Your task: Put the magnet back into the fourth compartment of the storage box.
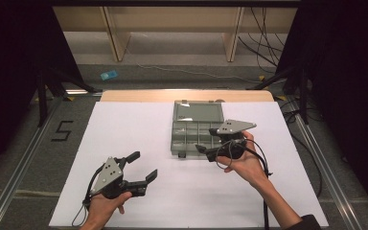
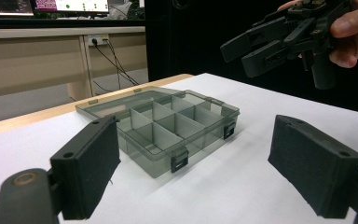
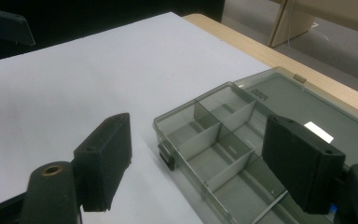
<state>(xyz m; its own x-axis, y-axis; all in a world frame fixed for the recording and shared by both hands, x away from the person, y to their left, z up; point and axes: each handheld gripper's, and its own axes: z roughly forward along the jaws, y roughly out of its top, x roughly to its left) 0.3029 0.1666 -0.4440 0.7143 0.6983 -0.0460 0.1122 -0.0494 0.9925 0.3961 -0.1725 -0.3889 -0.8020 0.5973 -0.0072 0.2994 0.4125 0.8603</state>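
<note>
Clear grey compartment box (image 1: 195, 128), lid open flat, empty, table centre-right.

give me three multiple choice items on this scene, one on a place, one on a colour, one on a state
1. Where does the organiser box lie?
A. on the white table sheet, toward the far edge
B. on the floor
C. on a wooden shelf

2. What colour is the box?
A. bright red
B. see-through grey
C. yellow

3. How is the box's lid?
A. latched shut
B. taken off and stood upright
C. swung open, lying flat behind the compartments

Answers:
1 A, the high view shows it on the sheet near the table's far edge.
2 B, the dividers show through its smoky grey walls in the left gripper view.
3 C, the right gripper view looks into open compartments with the lid flat beyond them.
</note>
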